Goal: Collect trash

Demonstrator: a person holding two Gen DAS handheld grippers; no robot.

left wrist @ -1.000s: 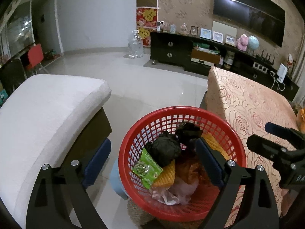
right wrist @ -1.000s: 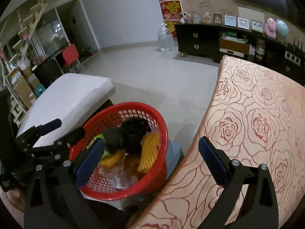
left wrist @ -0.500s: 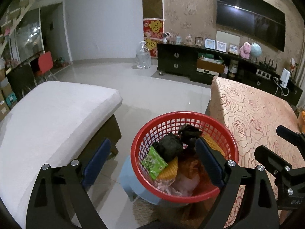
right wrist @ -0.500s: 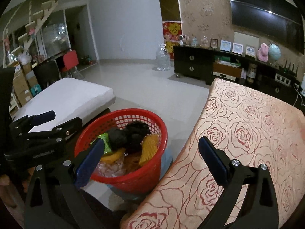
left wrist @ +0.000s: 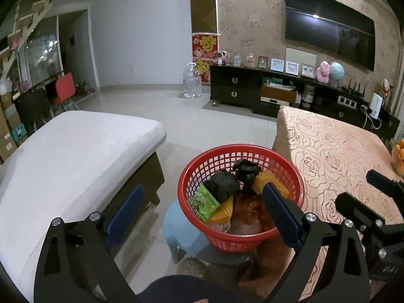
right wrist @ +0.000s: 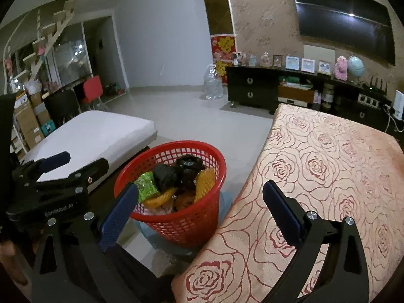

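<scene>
Red mesh basket on a blue stool, beside the rose-cloth bench, holds light, crumpled, soft trash; pinch wrappers mid-fold. Left tongs are opening, nothing between them; right tongs spread, empty.

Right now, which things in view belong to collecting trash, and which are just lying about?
Job: red plastic mesh basket; inside it, crumpled black bags, green snack packet, yellow foam netting.

Lying about: white cushioned bench, rose-patterned tablecloth, clear water jug, pale blue stool.
</scene>
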